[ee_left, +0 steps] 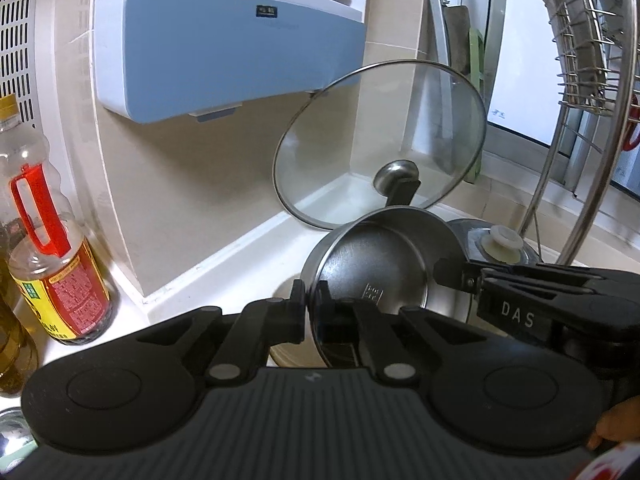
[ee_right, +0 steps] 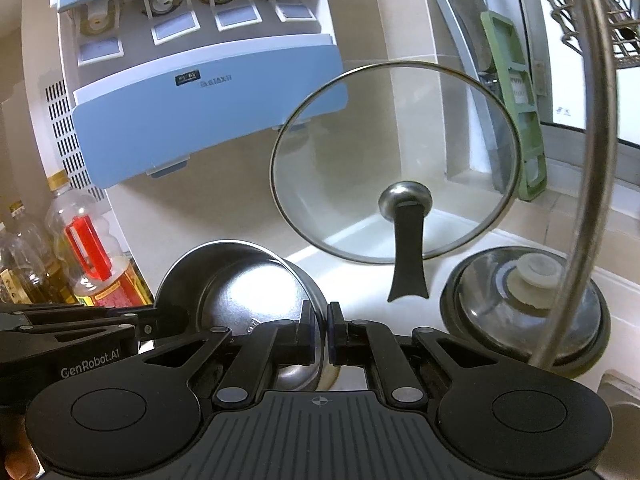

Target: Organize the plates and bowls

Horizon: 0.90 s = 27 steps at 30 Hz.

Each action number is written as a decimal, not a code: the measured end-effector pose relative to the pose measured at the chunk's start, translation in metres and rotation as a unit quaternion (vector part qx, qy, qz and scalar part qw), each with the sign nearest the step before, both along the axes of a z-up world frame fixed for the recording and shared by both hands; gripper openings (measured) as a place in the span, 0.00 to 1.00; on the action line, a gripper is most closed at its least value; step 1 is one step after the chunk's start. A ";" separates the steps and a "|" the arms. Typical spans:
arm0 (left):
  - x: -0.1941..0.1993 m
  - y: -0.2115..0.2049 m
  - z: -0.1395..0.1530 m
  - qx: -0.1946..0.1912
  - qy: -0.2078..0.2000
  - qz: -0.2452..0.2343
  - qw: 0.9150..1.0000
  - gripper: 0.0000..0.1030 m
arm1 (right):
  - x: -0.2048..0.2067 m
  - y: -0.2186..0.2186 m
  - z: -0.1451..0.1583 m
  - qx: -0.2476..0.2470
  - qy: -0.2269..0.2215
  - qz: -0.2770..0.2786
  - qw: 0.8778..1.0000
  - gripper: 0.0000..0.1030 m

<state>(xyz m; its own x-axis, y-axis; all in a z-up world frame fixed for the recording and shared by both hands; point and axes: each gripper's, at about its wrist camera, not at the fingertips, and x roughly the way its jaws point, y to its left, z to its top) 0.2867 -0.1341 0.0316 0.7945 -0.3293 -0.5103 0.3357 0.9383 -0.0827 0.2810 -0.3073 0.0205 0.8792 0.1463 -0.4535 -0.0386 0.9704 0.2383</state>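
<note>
On the pale counter (ee_left: 224, 256) by the tiled corner: steel bowl (ee_left: 380, 272) held tilted, mouth toward the left wrist camera, clear of the surface. Left gripper (ee_left: 309, 312) pinched onto the bowl's near rim, one finger inside, one outside. Right gripper (ee_right: 325, 332) clamped likewise on the opposite rim; from the left view it enters at right, its fingertips meeting the rim. Both pairs of fingers narrow, only the rim's thickness between them.

Hidden or cut off: bowl's lower edge sits behind both gripper bodies in either view. Pale round object beneath the bowl, only a sliver seen; cannot tell what it is. Glass lid (ee_left: 380, 144) leans against the wall behind the bowl; its foot is masked by the bowl in the left view. Wire rack (ee_left: 588, 40) cropped at frame edge.

View differences: right wrist shows the blue dispenser (ee_right: 208, 120) with its row of spouts and the green slotted item (ee_right: 516, 128). Small lidded pot (ee_right: 524, 312) seen whole there, mostly hidden at left. Oil bottle (ee_left: 52, 248) nearer, clearer in left view.
</note>
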 end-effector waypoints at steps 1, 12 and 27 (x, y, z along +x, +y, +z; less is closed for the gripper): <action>0.002 0.000 0.001 0.002 -0.001 0.001 1.000 0.03 | 0.003 0.000 0.001 0.001 0.000 0.001 1.000 0.06; 0.029 0.001 0.000 0.011 0.020 0.006 1.000 0.03 | 0.035 0.005 0.004 -0.008 0.014 0.014 1.000 0.06; 0.054 0.004 -0.018 0.020 0.060 0.009 0.998 0.03 | 0.054 0.009 -0.020 -0.005 0.059 0.017 0.998 0.06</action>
<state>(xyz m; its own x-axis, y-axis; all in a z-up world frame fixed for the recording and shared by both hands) 0.3404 -0.1303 0.0132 0.7330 -0.2919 -0.6144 0.3079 0.9478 -0.0830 0.3354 -0.2987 0.0003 0.8143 0.1702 -0.5550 -0.0446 0.9715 0.2326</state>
